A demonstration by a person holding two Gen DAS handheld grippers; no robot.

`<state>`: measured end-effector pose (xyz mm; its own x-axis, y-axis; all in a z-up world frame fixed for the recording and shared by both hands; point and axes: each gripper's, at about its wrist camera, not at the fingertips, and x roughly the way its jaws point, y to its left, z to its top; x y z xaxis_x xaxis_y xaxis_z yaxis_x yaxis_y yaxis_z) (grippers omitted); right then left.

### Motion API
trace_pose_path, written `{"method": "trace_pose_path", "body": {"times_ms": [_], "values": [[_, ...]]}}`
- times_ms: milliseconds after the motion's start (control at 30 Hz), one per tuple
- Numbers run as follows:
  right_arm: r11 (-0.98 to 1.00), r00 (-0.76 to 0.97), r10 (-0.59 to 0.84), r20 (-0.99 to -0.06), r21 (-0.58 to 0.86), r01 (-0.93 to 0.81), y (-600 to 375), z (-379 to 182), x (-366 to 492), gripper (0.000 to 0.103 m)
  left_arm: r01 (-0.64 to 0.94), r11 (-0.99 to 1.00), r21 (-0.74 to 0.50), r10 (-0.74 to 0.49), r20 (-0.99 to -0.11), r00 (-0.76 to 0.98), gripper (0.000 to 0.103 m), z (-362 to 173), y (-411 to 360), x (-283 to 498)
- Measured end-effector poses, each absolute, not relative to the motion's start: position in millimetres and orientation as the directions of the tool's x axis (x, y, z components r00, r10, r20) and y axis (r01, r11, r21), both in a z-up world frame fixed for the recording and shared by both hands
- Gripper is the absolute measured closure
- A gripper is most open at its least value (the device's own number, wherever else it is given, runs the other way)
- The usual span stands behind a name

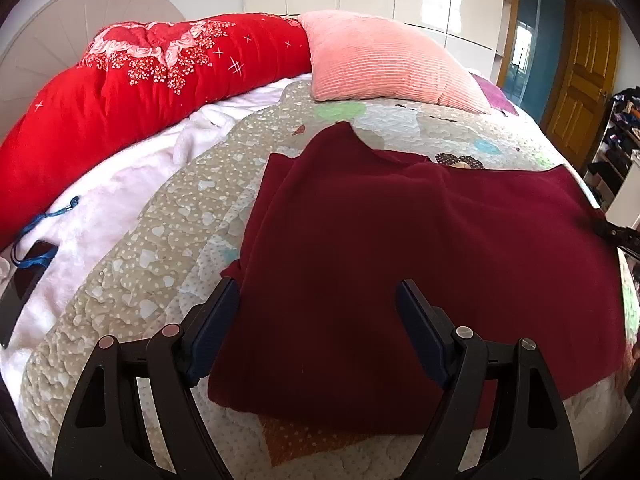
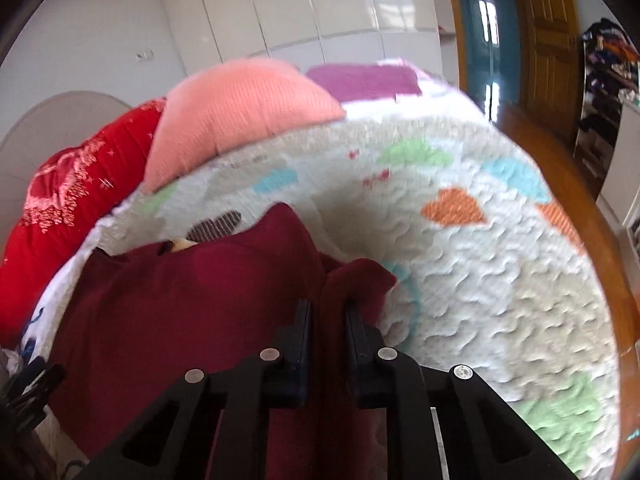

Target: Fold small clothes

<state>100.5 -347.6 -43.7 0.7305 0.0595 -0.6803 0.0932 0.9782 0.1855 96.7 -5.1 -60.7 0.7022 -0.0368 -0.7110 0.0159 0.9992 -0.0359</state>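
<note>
A dark red garment (image 1: pixel 420 248) lies partly folded on the quilted bed cover (image 1: pixel 168 264). In the left wrist view my left gripper (image 1: pixel 318 290) stands open just above the garment's near left part, its fingers (image 1: pixel 224 300) wide apart with the cloth beneath them. In the right wrist view my right gripper (image 2: pixel 328 306) is shut on a raised fold of the dark red garment (image 2: pixel 180 312) at its right edge, where the cloth bunches up between the narrow jaws. The picture there is blurred.
A red quilt (image 1: pixel 120 92) and a pink pillow (image 1: pixel 384 64) lie at the head of the bed. On the white fleece (image 1: pixel 120 188) at the left lies a black phone (image 1: pixel 24 280) on a blue lanyard. A wooden door (image 1: pixel 580 80) and a clothes rack (image 1: pixel 616 140) stand at the right.
</note>
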Motion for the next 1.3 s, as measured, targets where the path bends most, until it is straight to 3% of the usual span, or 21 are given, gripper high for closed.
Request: {"method": "trace_pose_path", "body": {"times_ms": [233, 300, 400, 600, 800, 1167, 1300], "values": [[0.985, 0.689, -0.042, -0.724, 0.084, 0.148, -338, -63, 107, 0.087, 0.017, 0.999, -0.039, -0.039, -0.704, 0.709, 0.022, -57, 0, 97], [0.975, 0.699, -0.064, -0.713, 0.105, 0.196, -342, -52, 99, 0.067, 0.013, 0.999, -0.031, -0.032, -0.705, 0.709, 0.022, -57, 2, 100], [0.970, 0.734, -0.065, -0.676, 0.129, 0.206, -340, -34, 86, 0.057, 0.010, 0.999, -0.035, -0.031, -0.702, 0.712, 0.022, -56, 5, 103], [0.989, 0.731, 0.059, -0.680, 0.137, 0.048, -298, -18, 88, 0.056, 0.014, 1.000, -0.024, -0.027, -0.695, 0.718, 0.022, -52, 5, 113], [0.995, 0.714, 0.090, -0.694, 0.094, -0.034, -260, -29, 110, 0.056, 0.001, 0.999, -0.037, -0.026, -0.700, 0.714, 0.022, -53, 12, 124], [0.999, 0.632, 0.009, -0.775, 0.040, 0.035, -259, -66, 153, 0.056, -0.011, 0.996, -0.088, -0.057, -0.729, 0.682, 0.022, -73, 27, 139], [0.992, 0.668, 0.117, -0.735, 0.116, -0.046, -233, -44, 152, 0.056, -0.008, 0.991, -0.134, -0.093, -0.727, 0.680, 0.022, -77, 33, 140]]}}
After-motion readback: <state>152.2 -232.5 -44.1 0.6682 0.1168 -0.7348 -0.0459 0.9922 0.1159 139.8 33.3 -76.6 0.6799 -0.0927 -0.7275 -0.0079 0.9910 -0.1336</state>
